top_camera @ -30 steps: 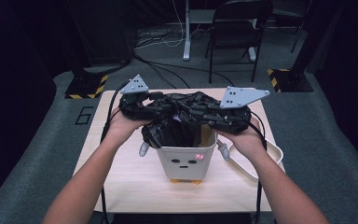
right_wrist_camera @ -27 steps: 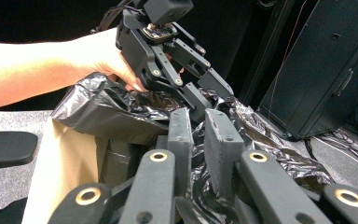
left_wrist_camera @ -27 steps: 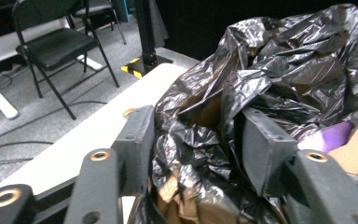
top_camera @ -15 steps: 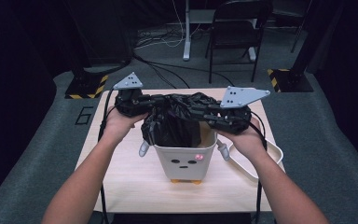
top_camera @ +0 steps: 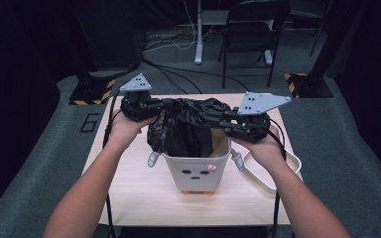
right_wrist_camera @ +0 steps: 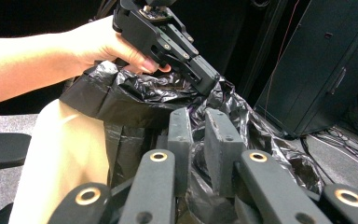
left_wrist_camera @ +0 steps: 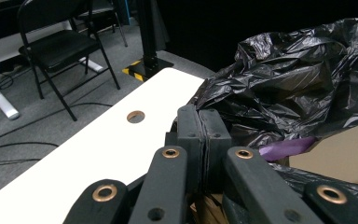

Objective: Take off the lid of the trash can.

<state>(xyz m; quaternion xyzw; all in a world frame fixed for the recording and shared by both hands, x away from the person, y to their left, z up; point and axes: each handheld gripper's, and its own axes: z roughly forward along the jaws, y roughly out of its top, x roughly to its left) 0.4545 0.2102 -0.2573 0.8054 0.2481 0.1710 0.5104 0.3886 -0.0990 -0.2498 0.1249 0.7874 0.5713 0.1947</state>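
A white bin with a small face stands in the middle of the table. A black plastic bag bulges up out of its top. My left gripper is at the bag's left edge. Its jaws have just been closing and now stand pressed together with a thin fold of the bag between them. My right gripper is shut on the bag's right side, with crumpled plastic between the pads. From there I see the left gripper across the bag.
A shallow white tray lies right of the bin, under my right wrist. The pale table has a round hole near its far edge. A folding chair and desk legs stand on the grey floor beyond.
The left gripper moved left from over the bin's middle to the bag's left edge and its jaws closed. The bag now stretches wider between the two grippers.
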